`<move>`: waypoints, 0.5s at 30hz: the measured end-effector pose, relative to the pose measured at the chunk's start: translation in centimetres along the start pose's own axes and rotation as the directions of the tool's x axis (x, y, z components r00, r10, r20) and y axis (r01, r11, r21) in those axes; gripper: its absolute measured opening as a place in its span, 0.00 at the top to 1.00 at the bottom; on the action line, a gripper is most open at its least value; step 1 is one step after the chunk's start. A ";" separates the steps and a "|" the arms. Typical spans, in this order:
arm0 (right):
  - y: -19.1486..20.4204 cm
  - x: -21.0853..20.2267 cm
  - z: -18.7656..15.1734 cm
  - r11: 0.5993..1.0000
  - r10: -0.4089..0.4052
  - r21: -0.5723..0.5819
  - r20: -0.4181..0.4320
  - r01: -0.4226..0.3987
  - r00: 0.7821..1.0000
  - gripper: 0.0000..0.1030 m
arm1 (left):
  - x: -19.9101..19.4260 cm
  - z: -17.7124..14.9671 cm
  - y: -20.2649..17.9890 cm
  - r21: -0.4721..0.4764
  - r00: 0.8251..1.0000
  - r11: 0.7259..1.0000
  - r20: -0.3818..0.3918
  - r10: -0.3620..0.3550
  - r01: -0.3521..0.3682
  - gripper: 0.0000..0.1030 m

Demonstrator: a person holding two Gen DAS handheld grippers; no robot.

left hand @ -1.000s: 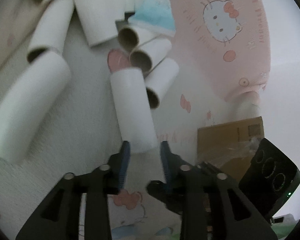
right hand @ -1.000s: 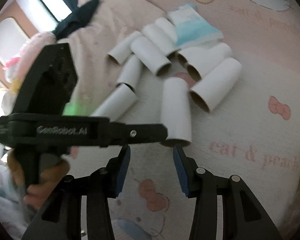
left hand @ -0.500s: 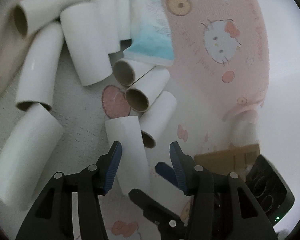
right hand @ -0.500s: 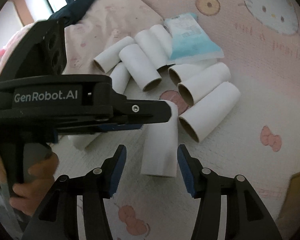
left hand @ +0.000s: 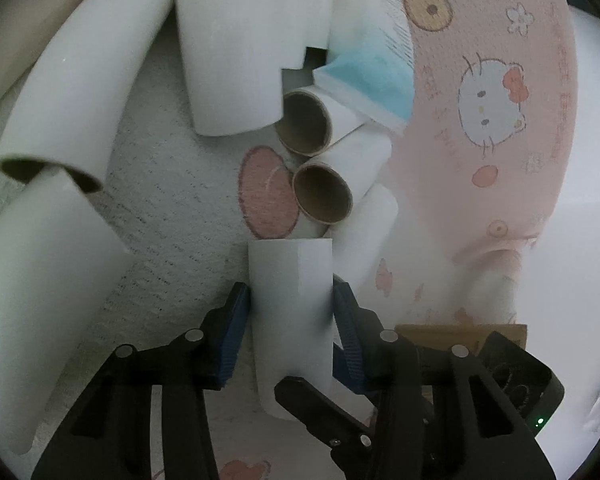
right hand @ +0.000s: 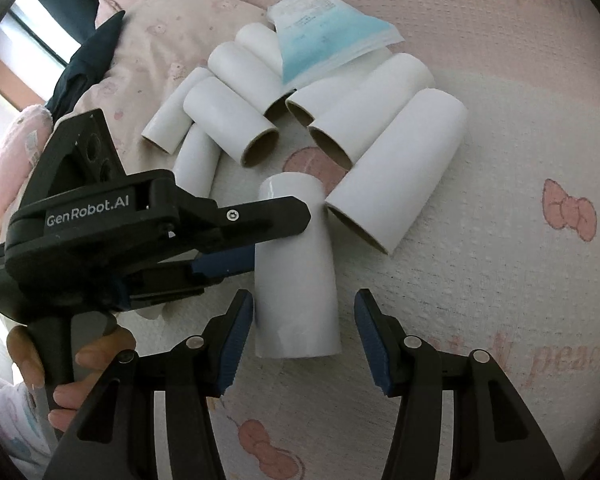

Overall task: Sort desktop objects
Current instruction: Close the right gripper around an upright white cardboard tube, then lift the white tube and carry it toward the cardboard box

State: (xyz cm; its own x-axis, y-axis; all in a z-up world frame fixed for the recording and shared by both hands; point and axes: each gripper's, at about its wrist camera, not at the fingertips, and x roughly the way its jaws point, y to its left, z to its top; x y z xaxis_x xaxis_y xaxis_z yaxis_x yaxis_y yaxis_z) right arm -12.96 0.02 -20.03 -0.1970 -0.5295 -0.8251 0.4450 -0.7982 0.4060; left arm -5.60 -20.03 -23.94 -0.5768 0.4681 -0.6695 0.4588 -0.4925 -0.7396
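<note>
Tubes of white cardboard lie in a loose heap on a pink and white blanket (left hand: 500, 184) printed with cartoon cats and bows. Seen from the left wrist, the left tongs (left hand: 291, 322) have their blue pads on both sides of one white tube (left hand: 290, 304), touching it at left and right, so they grip it. This tube points away from the camera, its surface plain white and smooth, with a faint seam along its length. Just beyond its far end lie two tubes with brown insides, their open mouths toward the camera (left hand: 323, 195). A blue and white packet (left hand: 376, 76) rests on the far tubes. Larger white tubes (left hand: 76, 80) fill the left side. A brown cardboard box (left hand: 440, 330) is at the lower right, partly hidden behind the tongs.

From the right wrist, the same tube (right hand: 296, 276) lies on the blanket (right hand: 500, 280), its near end between the pads of the right tongs (right hand: 304, 334). These tongs are spread wide, with a gap on each side of the tube. The left tongs (right hand: 236, 240) come in from the left and hold the tube at its middle; a hand (right hand: 80, 364) grasps their handle. Behind lie the other tubes (right hand: 400, 172), side by side or crossing, and the packet (right hand: 320, 48) sits on top of the farthest ones.
</note>
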 end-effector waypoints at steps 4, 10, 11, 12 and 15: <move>0.2 0.0 0.0 1.000 -0.009 -0.015 0.000 0.009 1.000 0.51 | 0.0 -0.3 -0.8 0.055 1.000 0.998 0.000 0.014 -0.014 0.55; 1.4 -1.2 -0.3 0.997 -0.023 -0.077 0.045 0.027 0.999 0.53 | -0.8 -1.6 -2.4 0.168 0.999 0.985 0.016 0.032 -0.034 0.55; 1.6 -1.5 -0.4 0.996 -0.019 -0.087 0.052 0.023 0.998 0.54 | -1.1 -1.9 -2.8 0.189 0.999 0.981 0.030 0.036 -0.041 0.55; 1.8 -1.8 -0.5 0.995 -0.016 -0.099 0.055 0.022 0.998 0.55 | -1.4 -2.1 -3.1 0.205 0.998 0.977 0.043 0.041 -0.049 0.55; 2.4 -2.4 -0.7 0.989 -0.041 -0.139 0.073 0.051 0.996 0.58 | -2.1 -2.9 -4.6 0.301 0.996 0.950 0.073 0.059 -0.079 0.55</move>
State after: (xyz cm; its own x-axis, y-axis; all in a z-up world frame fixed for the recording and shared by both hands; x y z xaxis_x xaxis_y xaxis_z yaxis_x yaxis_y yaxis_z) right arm -10.83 -0.45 -17.31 -0.2787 -0.5161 -0.8099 0.5518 -0.7763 0.3048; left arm -4.55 -16.61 -19.30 -0.5963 0.3835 -0.7053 0.2775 -0.7259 -0.6293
